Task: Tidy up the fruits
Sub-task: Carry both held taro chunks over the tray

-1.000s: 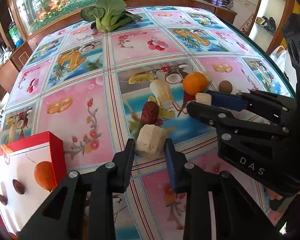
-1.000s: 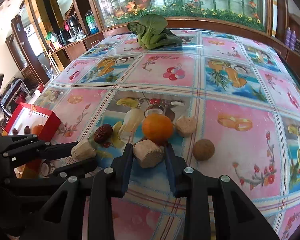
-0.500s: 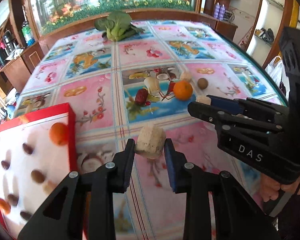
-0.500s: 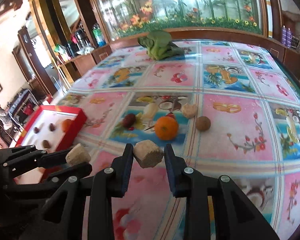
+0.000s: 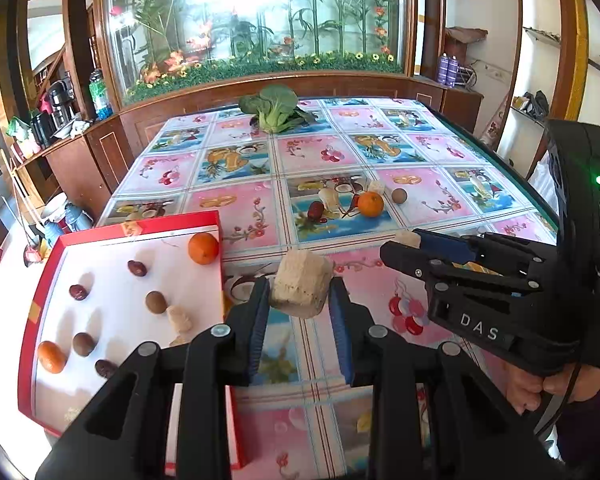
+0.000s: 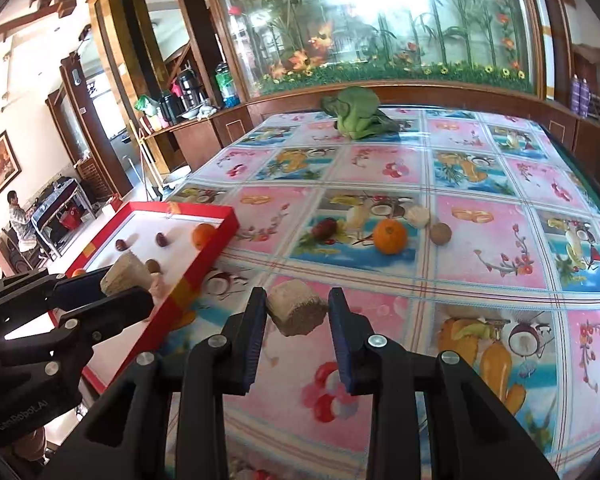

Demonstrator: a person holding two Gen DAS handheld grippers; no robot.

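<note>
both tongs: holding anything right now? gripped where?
Yes, both. Left tongs are shut on a beige chunk, pads on its two sides. Right tongs are shut on another beige chunk, also pinched across its sides, clear of the table.

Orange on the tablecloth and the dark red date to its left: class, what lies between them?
Only a printed picture on the tablecloth; no real object separates orange and date. The right wrist view shows it best.

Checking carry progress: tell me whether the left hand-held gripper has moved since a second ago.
Yes. The left hand-held gripper carried its beige chunk away from the fruit pile, toward the red box.
</note>
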